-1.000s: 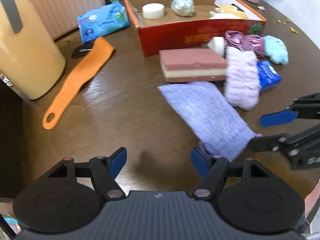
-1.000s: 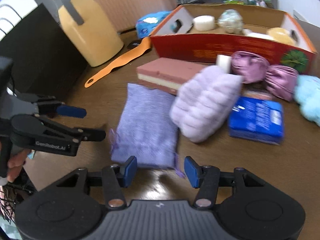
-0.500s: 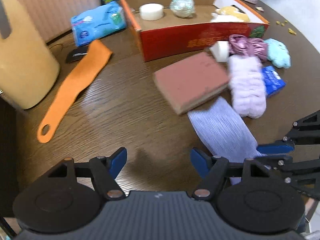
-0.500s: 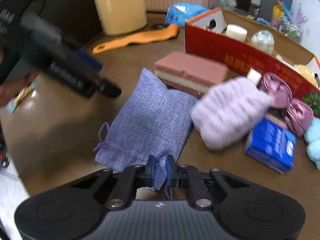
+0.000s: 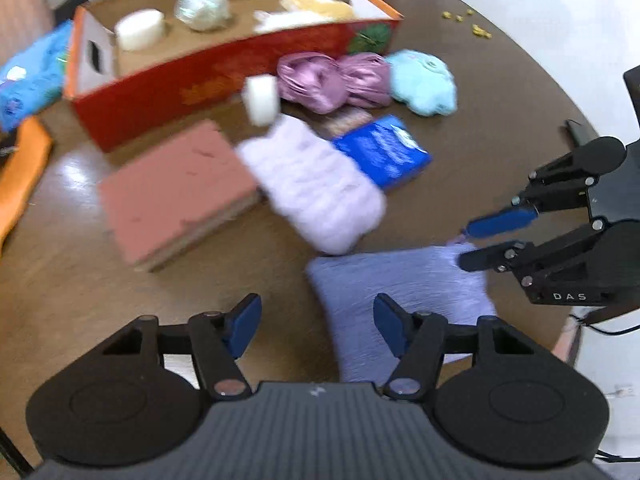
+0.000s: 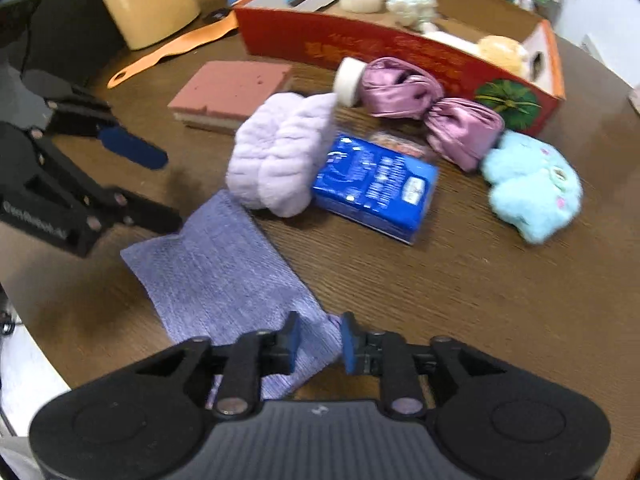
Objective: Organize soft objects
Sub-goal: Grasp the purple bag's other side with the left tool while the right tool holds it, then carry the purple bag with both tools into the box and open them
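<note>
Both grippers are matte black plastic: the left gripper (image 5: 316, 320) and right gripper (image 6: 318, 338) each carry blue pads on linked arms with silver pivot screws, ribbed housings and two round discs (white lettering marks the sides, "DAS" legible on one).
</note>
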`<state>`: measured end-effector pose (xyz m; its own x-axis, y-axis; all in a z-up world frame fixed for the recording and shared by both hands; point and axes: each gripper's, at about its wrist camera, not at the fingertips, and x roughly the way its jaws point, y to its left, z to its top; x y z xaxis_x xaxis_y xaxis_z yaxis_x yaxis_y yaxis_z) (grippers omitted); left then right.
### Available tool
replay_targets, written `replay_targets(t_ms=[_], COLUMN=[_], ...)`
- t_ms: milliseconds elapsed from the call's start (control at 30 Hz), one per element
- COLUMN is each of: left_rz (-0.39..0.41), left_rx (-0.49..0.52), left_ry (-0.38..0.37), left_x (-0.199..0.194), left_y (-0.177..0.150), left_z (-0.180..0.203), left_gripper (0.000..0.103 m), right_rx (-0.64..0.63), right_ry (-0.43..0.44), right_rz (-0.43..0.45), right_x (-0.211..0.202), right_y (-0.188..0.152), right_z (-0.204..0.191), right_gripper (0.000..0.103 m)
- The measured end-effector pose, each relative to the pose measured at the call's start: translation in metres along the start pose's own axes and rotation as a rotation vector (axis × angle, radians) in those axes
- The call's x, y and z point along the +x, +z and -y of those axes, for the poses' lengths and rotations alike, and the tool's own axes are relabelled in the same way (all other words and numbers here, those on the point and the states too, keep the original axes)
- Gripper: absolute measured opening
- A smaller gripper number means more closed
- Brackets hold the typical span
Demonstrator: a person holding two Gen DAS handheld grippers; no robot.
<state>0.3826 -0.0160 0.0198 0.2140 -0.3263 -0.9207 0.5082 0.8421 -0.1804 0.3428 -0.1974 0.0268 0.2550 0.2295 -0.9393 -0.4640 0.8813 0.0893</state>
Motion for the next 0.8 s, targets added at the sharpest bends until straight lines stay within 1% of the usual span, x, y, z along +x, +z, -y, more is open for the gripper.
replay_targets(t_ms=[33,67,100,167,233,267,300,333,467,500,533,600,667,767,800], left_rz=[-0.011,-0.02,-0.027,-0.031,-0.033,-0.034,-0.038,-0.045,-0.04,-0.036,-0.036,-0.013,-0.01,-0.003,0.011], left_rx=[0.001,0.004,0.001,-0.017,-0.034,-0.038,-0.043,-0.047,-0.06,-0.059,-0.057,-0.078,-0.094,-0.142,-0.162], left_ry=[-0.007,-0.01,-0.015,-0.032,-0.053,-0.05,-0.042,-0.038,-0.028,-0.045,-0.066,-0.073,-0.07,-0.1,-0.112], left_x=[0.004,0.008,0.011,0.013,0.012,0.011,0.011,0.01,0.004,0.001,0.0,0.0,0.005,0.011,0.012], left_y=[0.0,-0.002,-0.003,-0.004,-0.005,-0.006,-0.008,-0.01,-0.02,-0.023,-0.025,-0.029,-0.031,-0.035,-0.038], left_z=[0.005,0.009,0.011,0.012,0.013,0.014,0.015,0.016,0.016,0.015,0.015,0.012,0.012,0.011,0.011], left_gripper=[0.058,0.057,0.053,0.046,0.033,0.031,0.026,0.025,0.026,0.033,0.046,0.056,0.057,0.056,0.052], right_rx=[0.039,0.039,0.075,0.139,0.177,0.189,0.198,0.211,0.232,0.237,0.24,0.233,0.239,0.249,0.254], right_ry=[0.004,0.004,0.026,0.068,0.093,0.104,0.113,0.119,0.115,0.123,0.131,0.113,0.093,0.084,0.08], right_rz=[0.01,0.01,0.011,0.008,0.007,0.007,0.008,0.012,0.046,0.049,0.049,0.048,0.048,0.079,0.092], right_x=[-0.005,-0.005,-0.007,-0.004,0.002,0.004,0.007,0.008,0.004,0.002,0.001,0.004,0.011,0.013,0.012], right_y=[-0.007,-0.007,-0.01,-0.016,-0.018,-0.02,-0.021,-0.022,-0.024,-0.024,-0.026,-0.029,-0.031,-0.034,-0.035], right_z=[0.008,0.008,0.013,0.02,0.02,0.02,0.018,0.017,0.014,0.014,0.013,0.009,0.008,0.007,0.007], right_gripper=[0.025,0.026,0.027,0.034,0.035,0.035,0.036,0.036,0.036,0.036,0.037,0.039,0.04,0.04,0.04])
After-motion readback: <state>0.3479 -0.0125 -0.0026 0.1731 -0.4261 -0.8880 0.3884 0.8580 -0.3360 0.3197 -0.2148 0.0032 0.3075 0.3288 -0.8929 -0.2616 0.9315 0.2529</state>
